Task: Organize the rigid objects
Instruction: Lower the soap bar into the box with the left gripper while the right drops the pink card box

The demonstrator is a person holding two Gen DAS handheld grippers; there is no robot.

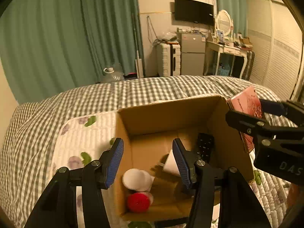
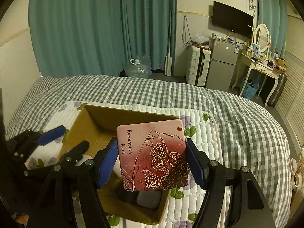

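An open cardboard box (image 1: pixel 159 114) stands on the bed and also shows in the right wrist view (image 2: pixel 106 117). Inside it lie a black remote (image 1: pixel 205 146), a white cup (image 1: pixel 171 163), a white-lidded jar (image 1: pixel 135 179) and a red-lidded jar (image 1: pixel 138 202). My left gripper (image 1: pixel 148 161) is open and empty over the box's near left part. My right gripper (image 2: pixel 152 161) is shut on a flat pink tin (image 2: pixel 153 155) printed "Romantic Rose", held above the box's right side; the tin also shows in the left wrist view (image 1: pixel 247 102).
The box rests on a floral quilted mat (image 2: pixel 205 133) over a grey checked bedspread (image 2: pixel 228 104). Beyond the bed stand green curtains (image 2: pixel 95 28), a water jug (image 2: pixel 136 68), a white suitcase (image 2: pixel 197 66), a small fridge (image 2: pixel 222 64) and a dressing table (image 2: pixel 262 66).
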